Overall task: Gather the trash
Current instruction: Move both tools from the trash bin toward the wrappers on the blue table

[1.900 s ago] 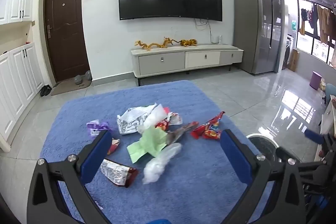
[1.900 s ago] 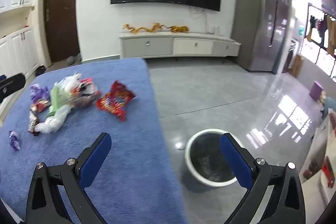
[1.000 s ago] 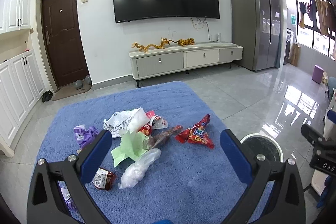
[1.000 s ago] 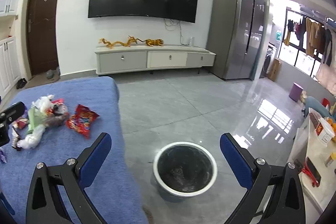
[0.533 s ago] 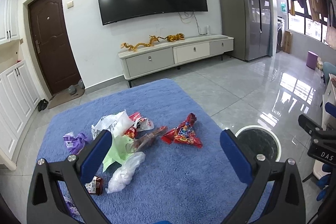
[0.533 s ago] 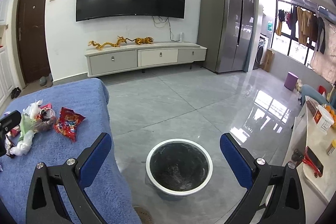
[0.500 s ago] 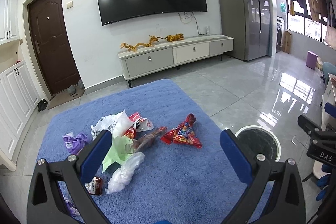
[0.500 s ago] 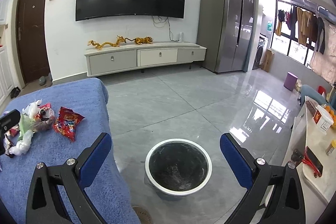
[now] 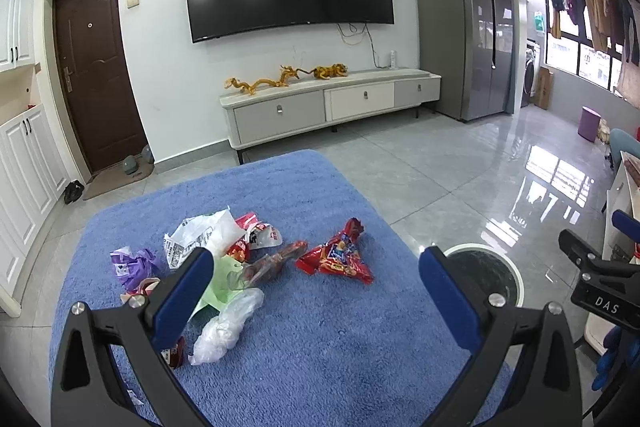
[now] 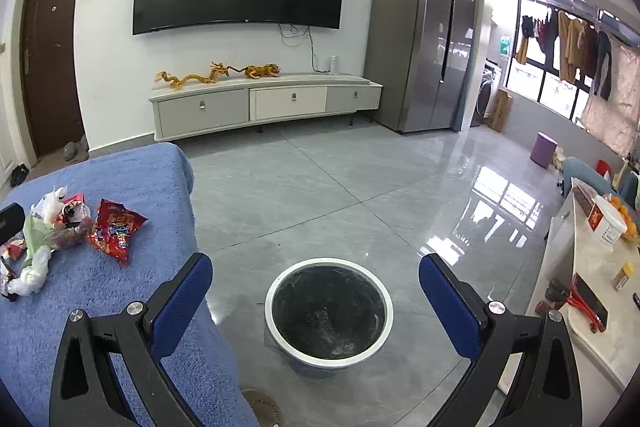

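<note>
both empty and spread wide, the left gripper (image 9: 316,291) faces the red snack wrapper (image 9: 336,259) just ahead, while the right gripper (image 10: 316,291) hangs over the bin (image 10: 328,309).

The blue cover (image 9: 320,339) is a fuzzy, matt pile cloth. The red snack bag (image 9: 336,259) is glossy, crinkled foil-like film; the clear bag (image 9: 228,327) is thin, wrinkled, translucent plastic. The floor (image 10: 320,187) is polished grey tile with mirror-like reflections. The bin (image 10: 329,311) has a smooth white rim and a shiny black liner. The gripper fingers (image 10: 182,303) carry matt blue pads on black, matt plastic frames with metal screws.
</note>
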A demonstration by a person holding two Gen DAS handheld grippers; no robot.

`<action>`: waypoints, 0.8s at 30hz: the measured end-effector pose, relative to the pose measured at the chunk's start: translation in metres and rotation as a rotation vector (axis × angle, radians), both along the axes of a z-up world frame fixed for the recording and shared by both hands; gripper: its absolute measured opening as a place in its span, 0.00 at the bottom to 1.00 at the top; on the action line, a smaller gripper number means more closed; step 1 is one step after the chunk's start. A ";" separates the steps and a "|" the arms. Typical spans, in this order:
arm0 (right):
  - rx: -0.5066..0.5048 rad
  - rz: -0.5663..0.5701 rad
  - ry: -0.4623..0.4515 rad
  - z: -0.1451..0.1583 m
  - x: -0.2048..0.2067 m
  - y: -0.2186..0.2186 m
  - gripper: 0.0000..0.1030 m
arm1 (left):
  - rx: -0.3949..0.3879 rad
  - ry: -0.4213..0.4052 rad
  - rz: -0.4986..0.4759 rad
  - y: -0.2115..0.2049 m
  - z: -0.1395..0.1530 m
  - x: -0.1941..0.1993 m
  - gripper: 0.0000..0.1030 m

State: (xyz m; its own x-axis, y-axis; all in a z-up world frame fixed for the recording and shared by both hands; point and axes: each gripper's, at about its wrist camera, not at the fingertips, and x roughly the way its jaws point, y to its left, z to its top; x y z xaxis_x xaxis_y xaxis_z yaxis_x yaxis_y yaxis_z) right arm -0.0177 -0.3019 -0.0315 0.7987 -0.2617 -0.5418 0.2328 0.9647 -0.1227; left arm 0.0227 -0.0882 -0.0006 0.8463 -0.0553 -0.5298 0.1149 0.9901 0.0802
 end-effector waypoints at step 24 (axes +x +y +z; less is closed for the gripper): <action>-0.037 -0.012 0.019 0.000 0.001 -0.002 1.00 | -0.007 -0.031 -0.005 -0.002 0.003 -0.009 1.00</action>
State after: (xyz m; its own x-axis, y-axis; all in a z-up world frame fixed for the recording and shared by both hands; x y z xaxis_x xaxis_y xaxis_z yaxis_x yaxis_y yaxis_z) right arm -0.0171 -0.3035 -0.0317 0.7854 -0.2914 -0.5462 0.2416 0.9566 -0.1630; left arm 0.0140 -0.0899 0.0024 0.8620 -0.0632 -0.5030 0.1176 0.9900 0.0773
